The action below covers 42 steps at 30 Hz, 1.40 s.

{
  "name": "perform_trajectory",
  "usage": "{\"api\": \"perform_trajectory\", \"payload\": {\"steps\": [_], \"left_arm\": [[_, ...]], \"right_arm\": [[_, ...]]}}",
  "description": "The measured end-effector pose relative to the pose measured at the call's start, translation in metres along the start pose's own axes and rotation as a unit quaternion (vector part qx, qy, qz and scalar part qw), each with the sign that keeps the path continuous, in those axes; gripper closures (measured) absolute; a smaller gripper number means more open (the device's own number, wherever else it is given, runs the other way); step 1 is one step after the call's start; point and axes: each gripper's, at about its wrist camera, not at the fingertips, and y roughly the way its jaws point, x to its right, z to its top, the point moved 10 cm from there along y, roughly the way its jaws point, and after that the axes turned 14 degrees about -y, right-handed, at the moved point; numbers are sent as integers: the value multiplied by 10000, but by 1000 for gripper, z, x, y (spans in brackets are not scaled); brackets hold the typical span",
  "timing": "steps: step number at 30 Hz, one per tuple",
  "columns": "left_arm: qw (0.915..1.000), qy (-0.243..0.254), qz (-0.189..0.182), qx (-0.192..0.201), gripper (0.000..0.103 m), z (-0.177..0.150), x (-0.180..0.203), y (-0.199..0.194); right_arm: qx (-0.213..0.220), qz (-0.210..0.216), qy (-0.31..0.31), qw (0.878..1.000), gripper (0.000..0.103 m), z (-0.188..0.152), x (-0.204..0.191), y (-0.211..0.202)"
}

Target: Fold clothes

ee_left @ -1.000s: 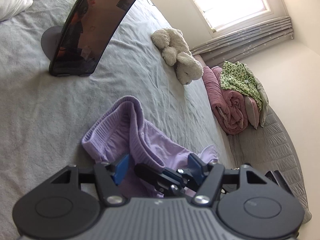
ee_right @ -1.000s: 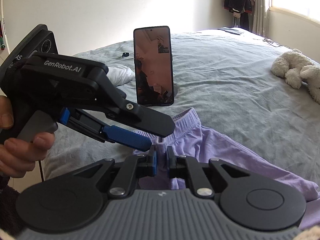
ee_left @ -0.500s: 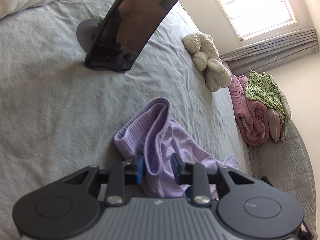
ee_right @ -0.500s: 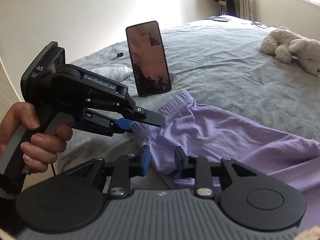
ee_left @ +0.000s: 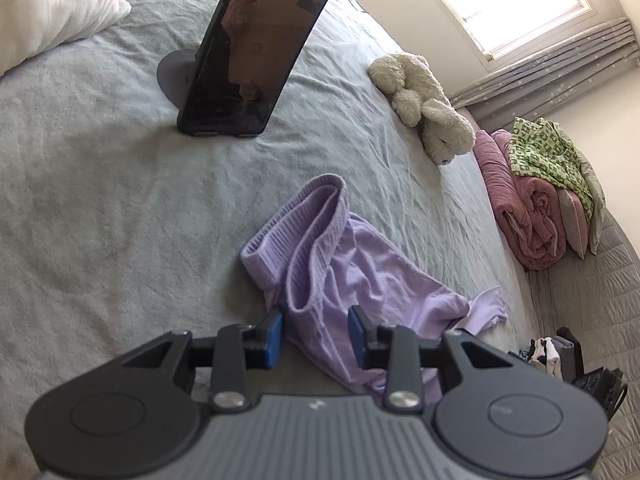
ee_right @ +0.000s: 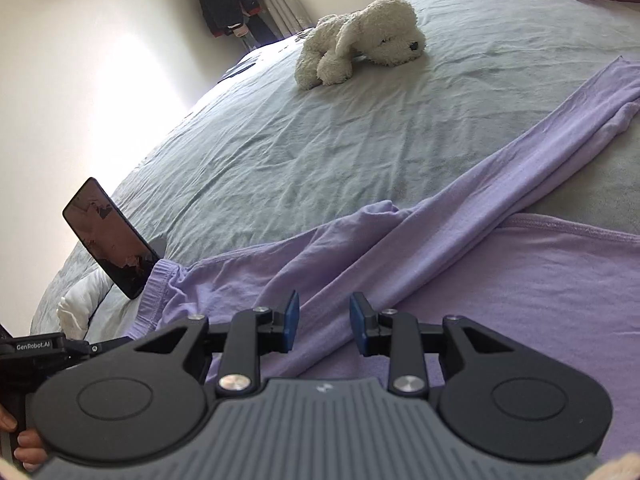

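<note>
A lilac pair of pants (ee_left: 344,264) lies rumpled on the grey bed, its ribbed waistband (ee_left: 304,216) folded toward the phone. My left gripper (ee_left: 316,336) is open just above the near part of the waistband, with cloth lying loosely between its blue pads (ee_left: 275,334). In the right wrist view the pants (ee_right: 520,280) spread wide, and one leg (ee_right: 560,132) stretches to the upper right. My right gripper (ee_right: 325,322) hovers open over the middle of the cloth, holding nothing. The left gripper (ee_right: 40,350) shows at the lower left edge, its jaws hidden.
A dark phone (ee_left: 256,52) (ee_right: 108,240) leans on a stand behind the waistband. A white plush dog (ee_left: 424,104) (ee_right: 360,40) lies further back. A white pillow (ee_left: 52,12) is at the left, with pink bedding (ee_left: 528,208) and a green patterned cloth (ee_left: 548,152) at the right.
My right gripper opened, let go of the waistband and swung right over the pants. My left gripper's jaws narrowed and now straddle the waistband fold.
</note>
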Motion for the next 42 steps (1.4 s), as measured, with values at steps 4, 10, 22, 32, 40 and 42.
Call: {"api": "perform_trajectory", "payload": {"steps": [4,10,22,32,40,42], "left_arm": [[9999,114,124,10,69,-2,1,1],[9996,118,249,50,82,-1,-3,1],[9993,90,-206,309,93,10,18,-13],[9994,-25,89,328,93,12,5,-11],[9992,-24,331,227,93,10,-5,-5],[9991,-14,369,207,93,9,-6,-3]], "right_arm": [[-179,-516,110,9984,70,2,8,17],[-200,-1105,-140,9936,98,-2,14,22],[557,-960,-69,9938,103,14,14,-33],[477,-1007,215,9935,103,-6,24,-55],[200,-896,715,9932,103,-53,44,-45],[239,-813,713,9938,103,-53,44,-46]]}}
